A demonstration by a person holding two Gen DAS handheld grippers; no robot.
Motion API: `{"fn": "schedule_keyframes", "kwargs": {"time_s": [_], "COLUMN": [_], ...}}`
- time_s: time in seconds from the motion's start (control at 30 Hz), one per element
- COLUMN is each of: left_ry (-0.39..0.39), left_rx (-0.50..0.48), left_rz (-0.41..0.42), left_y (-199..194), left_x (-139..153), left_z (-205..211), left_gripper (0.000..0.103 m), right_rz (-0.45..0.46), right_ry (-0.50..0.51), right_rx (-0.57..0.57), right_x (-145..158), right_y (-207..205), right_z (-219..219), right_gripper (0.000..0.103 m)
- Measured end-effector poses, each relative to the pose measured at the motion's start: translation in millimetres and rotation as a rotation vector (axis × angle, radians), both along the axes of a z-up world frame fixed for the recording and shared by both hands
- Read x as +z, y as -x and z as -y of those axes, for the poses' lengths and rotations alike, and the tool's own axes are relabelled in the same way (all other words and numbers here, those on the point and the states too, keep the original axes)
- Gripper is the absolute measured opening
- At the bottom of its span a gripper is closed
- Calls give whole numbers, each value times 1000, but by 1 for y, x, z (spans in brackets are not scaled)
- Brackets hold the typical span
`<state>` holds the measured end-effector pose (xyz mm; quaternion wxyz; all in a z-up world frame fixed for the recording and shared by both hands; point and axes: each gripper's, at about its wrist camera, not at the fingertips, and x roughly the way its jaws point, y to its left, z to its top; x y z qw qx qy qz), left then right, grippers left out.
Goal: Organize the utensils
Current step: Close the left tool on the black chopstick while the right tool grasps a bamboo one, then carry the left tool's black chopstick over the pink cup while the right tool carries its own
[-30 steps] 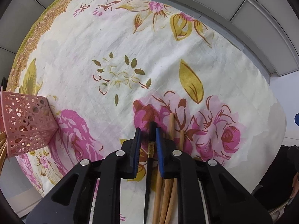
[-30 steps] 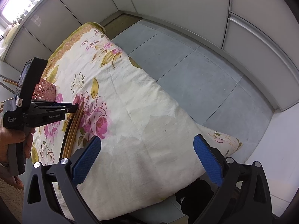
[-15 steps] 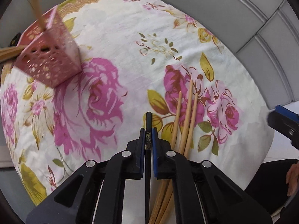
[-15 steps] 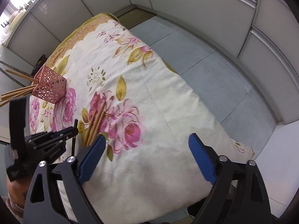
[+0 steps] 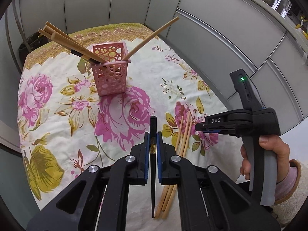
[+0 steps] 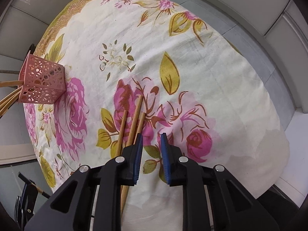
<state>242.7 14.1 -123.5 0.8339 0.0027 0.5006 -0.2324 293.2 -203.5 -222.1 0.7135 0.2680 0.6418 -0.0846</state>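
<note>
between left gripper pads, black chopstick

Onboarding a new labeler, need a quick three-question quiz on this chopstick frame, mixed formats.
1. True or false: the left tool is clamped on a dark chopstick.
2. How many light wooden chopsticks lie loose on the floral tablecloth?
3. The pink perforated holder is: A) tipped over, B) upright with chopsticks in it, C) held by the right tool.

Key: 1 true; 2 three; 3 B.
</note>
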Motion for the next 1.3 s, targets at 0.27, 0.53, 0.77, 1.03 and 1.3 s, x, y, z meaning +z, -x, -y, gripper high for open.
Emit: {"fn": "schedule_keyframes", "kwargs": {"time_s": [0.27, 0.53, 0.77, 1.03, 1.3], "left_ry": [14, 47, 63, 60, 32], "left_rx": [-5, 20, 32, 71, 116], "left_rz": [34, 69, 98, 156, 236], "left_y": [11, 16, 20, 28, 37], "left_x": [7, 21, 31, 43, 57], "left_z": [-12, -28, -33, -34, -30], "left_gripper": [6, 6, 6, 6, 6], "right_rz": [-12, -14, -14, 142, 331], "right_ry": [22, 119, 256, 263, 260], "right_rx": [-8, -12, 40, 36, 20], "right_x": [-7, -6, -4, -2, 12], "right_y": [-7, -7, -19, 13, 55], "right_z": [-12, -17, -48, -47, -26], "right_gripper": [20, 15, 27, 9, 6]}}
